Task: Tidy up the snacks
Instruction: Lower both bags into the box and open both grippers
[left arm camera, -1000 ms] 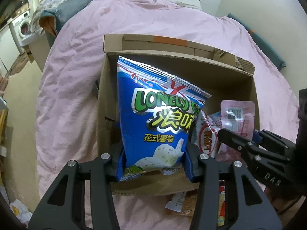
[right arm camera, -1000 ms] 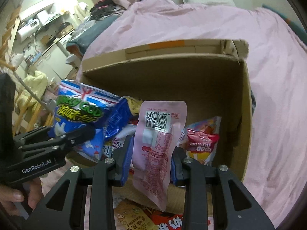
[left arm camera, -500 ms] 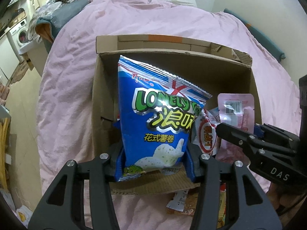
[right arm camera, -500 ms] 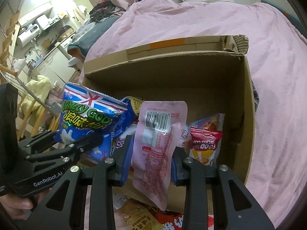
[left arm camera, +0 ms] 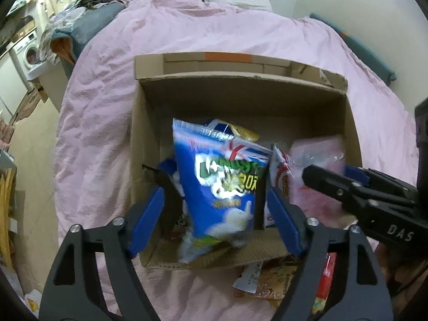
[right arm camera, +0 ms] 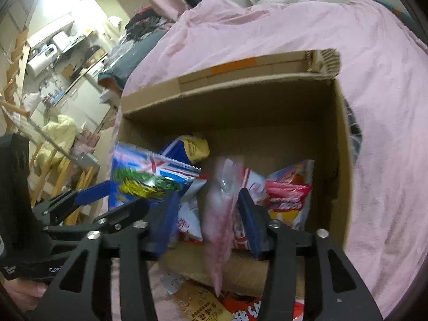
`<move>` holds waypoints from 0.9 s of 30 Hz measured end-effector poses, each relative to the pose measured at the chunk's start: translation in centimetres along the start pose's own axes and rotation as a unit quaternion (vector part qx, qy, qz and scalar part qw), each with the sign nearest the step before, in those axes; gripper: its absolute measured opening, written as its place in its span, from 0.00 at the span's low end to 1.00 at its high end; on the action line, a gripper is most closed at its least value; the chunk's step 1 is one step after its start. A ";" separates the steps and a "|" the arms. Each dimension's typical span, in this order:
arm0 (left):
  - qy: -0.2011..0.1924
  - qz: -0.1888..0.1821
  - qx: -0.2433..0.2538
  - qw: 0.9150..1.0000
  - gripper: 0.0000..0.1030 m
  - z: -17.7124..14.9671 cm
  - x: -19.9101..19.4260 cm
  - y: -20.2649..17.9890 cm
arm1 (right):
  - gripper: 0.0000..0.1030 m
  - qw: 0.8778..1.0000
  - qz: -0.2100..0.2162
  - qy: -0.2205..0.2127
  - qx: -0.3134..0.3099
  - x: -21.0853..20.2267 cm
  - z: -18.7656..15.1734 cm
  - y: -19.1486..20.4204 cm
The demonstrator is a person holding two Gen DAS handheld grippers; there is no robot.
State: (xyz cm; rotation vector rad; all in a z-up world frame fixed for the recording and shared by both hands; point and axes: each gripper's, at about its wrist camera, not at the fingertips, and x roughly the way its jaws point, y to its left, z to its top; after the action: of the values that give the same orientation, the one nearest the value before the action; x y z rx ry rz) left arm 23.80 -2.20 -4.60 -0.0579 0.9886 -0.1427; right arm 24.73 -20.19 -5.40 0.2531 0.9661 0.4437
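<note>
left claw: jaws just opening, pads now clear of the blue chip bag | blue chip bag: released, lower in the cardboard box, blurred | right claw: jaws just opening, off the pink packet | pink packet: loose between the jaws, blurred, lower

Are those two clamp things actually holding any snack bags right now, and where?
Nothing. Both have just opened: blue chip bag and pink packet sit loose between the pads, blurred, over the cardboard box.

Readable in white on the right gripper: "DAS". On the left gripper, only "Gen", cut off. Print on the blue chip bag too blurred to read.
</note>
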 end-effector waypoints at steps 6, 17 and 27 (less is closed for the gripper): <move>0.011 0.000 -0.016 1.000 0.78 0.1 0.4 0.7 | 0.85 0.999 0.010 -0.010 0.031 -0.5 0.2 -1.3; -0.001 0.011 -0.002 1.000 0.78 0.0 -0.1 0.3 | 0.85 1.000 0.003 -0.022 0.018 -1.2 0.6 -1.0; -0.014 0.011 -0.018 1.000 0.78 -0.8 -2.1 1.4 | 0.85 0.999 -0.021 -0.029 0.026 -3.5 -0.6 -1.5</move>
State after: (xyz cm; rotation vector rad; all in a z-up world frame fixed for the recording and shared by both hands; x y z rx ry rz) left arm 22.11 -0.52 -3.49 -0.0820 0.9633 -0.1032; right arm 22.91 -23.13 -3.70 0.2908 0.9259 0.3717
